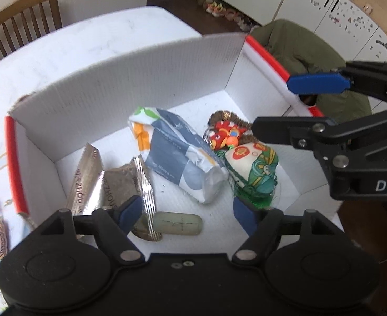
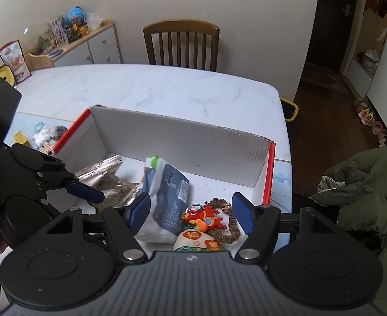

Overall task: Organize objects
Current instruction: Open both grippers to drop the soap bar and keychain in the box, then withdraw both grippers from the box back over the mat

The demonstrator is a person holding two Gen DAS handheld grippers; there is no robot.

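Grippers over a white box (image 1: 130,79) on the table (image 2: 167,87), both with jaws spread and holding nothing

Inside the box, a blue-and-white packet (image 1: 177,158) lies at the middle; silver foil sachets (image 1: 93,181) sit toward its red-edged left wall, a red dragon keychain (image 1: 225,134) and a green-and-white pouch (image 1: 254,168) toward its right wall, and a pale oblong case (image 1: 179,222) by its near wall. The left gripper (image 1: 188,213) hangs above the near wall, the right gripper (image 2: 193,213) above the keychain
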